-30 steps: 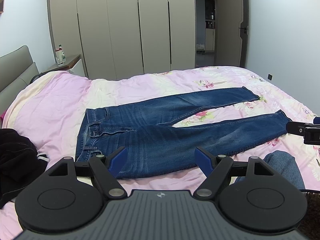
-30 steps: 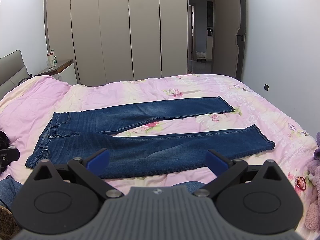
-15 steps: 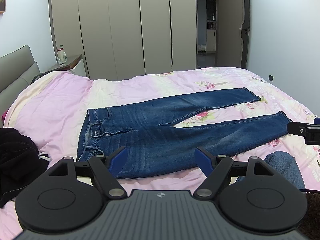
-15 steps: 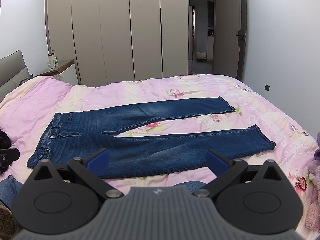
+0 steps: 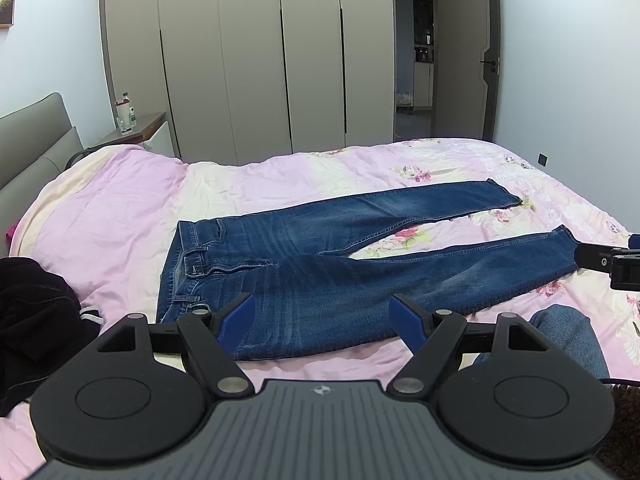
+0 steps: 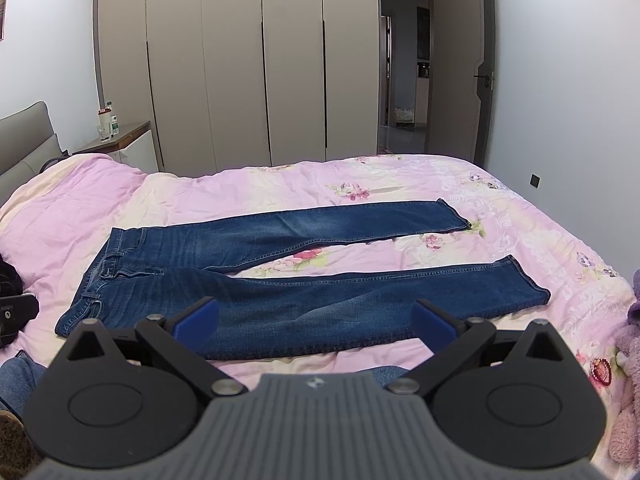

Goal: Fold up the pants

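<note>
A pair of dark blue denim jeans lies flat and unfolded on a bed with a pink floral quilt, waistband towards the grey headboard, both legs spread apart in a narrow V towards the foot. The left gripper hovers near the jeans' waist end, jaws wide open and empty. The right gripper hovers over the jeans' nearer leg, jaws likewise spread wide, holding nothing. A black garment is heaped beside the waistband.

Both wrist cameras look from the near bedside toward twelve o'clock, sharing the spread blue denim jeans.
</note>
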